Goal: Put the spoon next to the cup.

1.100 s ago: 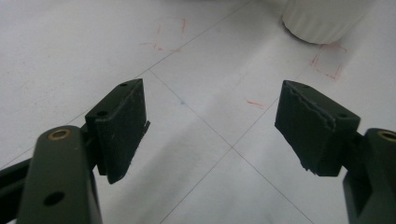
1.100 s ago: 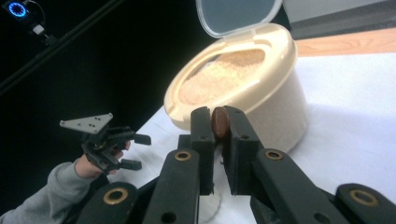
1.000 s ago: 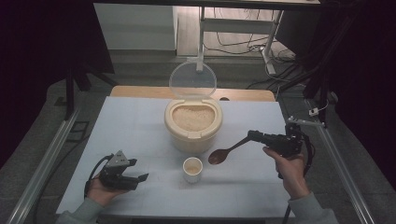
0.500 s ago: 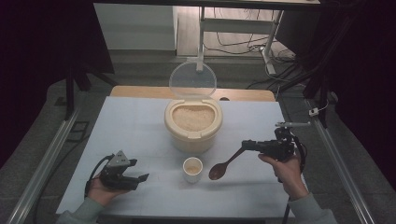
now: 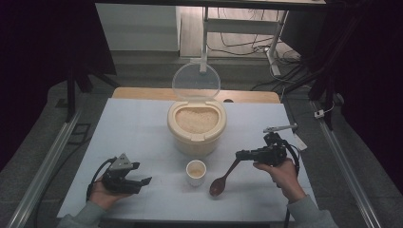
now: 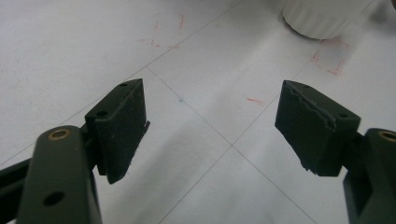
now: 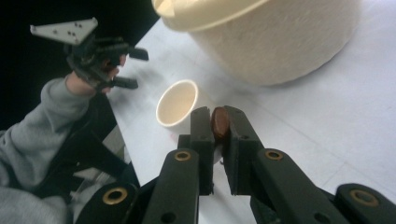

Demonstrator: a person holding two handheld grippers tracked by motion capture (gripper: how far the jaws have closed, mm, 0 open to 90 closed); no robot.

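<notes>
Nearest the person, left gripper rests low over the white table, held in the left hand. Jaws stand wide apart, nothing between the pads; in the left gripper view, bare table with faint red marks lies under them.

Right gripper, in the right hand, has its jaws closed tight on the handle of a dark wooden spoon. Handle end shows pinched between the pads in the right gripper view. Spoon slopes down toward the person; bowl lies at the table, just to the right of the cup. Whether it touches the surface, cannot tell.

Small cream cup stands upright between the two grippers, apart from both.

Behind the cup: cream rice container, full of pale grains, clear lid tipped up at its far side.
</notes>
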